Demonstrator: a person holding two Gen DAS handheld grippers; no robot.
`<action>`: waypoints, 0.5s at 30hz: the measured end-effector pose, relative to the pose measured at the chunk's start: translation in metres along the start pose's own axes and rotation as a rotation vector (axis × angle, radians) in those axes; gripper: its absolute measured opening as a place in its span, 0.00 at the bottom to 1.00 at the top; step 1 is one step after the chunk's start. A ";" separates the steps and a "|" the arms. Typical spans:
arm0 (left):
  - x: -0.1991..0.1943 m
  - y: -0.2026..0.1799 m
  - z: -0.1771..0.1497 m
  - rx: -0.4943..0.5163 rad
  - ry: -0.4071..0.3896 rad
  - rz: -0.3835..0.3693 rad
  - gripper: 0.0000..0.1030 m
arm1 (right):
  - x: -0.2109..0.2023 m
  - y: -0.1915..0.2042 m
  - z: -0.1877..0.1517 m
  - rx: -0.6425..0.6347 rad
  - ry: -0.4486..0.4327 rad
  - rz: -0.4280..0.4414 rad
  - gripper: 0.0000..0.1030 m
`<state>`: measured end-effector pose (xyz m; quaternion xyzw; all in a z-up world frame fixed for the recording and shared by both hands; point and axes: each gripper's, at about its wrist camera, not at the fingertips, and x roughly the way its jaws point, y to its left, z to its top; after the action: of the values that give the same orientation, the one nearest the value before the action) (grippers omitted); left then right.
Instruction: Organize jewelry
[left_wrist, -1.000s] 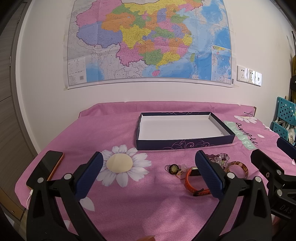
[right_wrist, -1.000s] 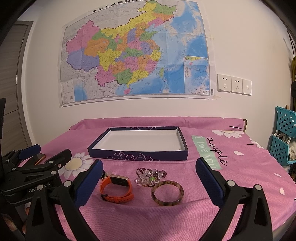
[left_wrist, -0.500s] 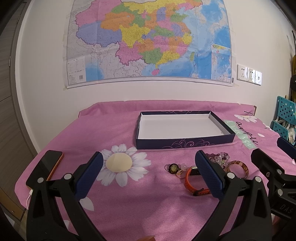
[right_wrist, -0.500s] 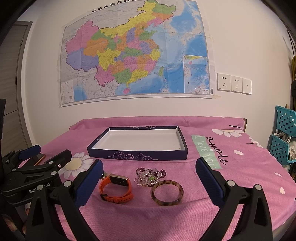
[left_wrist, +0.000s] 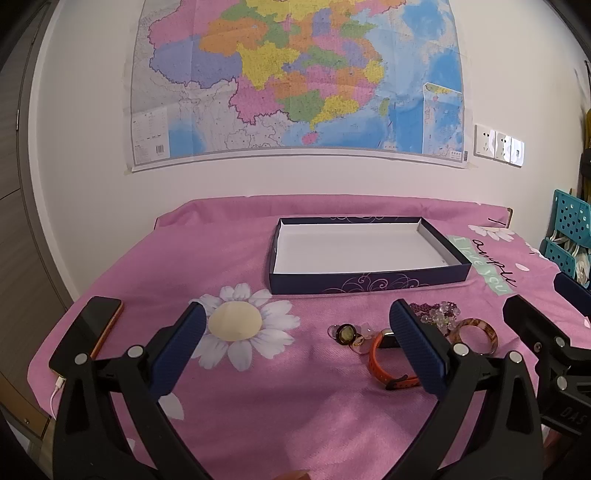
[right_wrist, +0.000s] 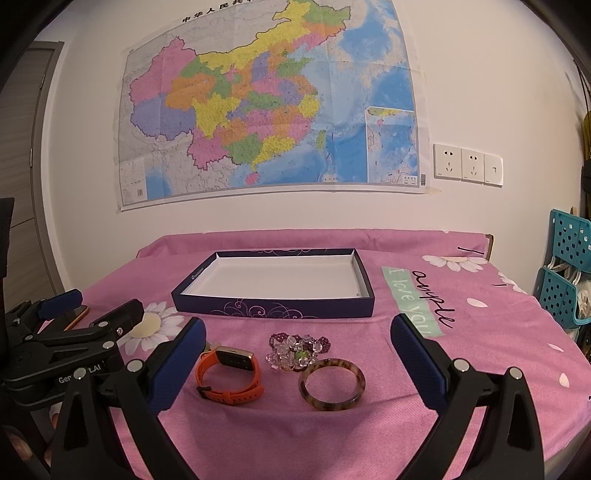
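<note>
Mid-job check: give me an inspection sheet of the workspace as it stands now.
Surface: pink floral cloth covers the table.
Job's things: box empty; orange watch, crystal cluster, bangle and small round piece lie on the cloth in front of it.
Clutter: phone at the left edge.
Grippers: left gripper and right gripper both have jaws open, holding nothing.
Cables: white cable plugged into the phone.
Surroundings: wall map, sockets, teal baskets.
</note>
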<state>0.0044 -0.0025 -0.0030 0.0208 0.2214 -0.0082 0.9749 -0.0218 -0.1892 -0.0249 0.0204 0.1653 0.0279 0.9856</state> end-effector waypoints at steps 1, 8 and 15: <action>0.000 0.000 0.000 -0.001 0.000 0.001 0.95 | 0.001 0.000 0.000 0.000 0.000 -0.001 0.94; 0.003 0.000 0.000 -0.002 0.006 0.002 0.95 | 0.004 -0.002 0.001 0.000 0.013 0.001 0.94; 0.009 -0.001 0.002 -0.003 0.023 -0.006 0.95 | 0.006 -0.003 0.002 -0.004 0.017 0.002 0.94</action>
<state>0.0127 -0.0039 -0.0053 0.0188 0.2325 -0.0103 0.9724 -0.0155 -0.1918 -0.0253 0.0184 0.1737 0.0293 0.9842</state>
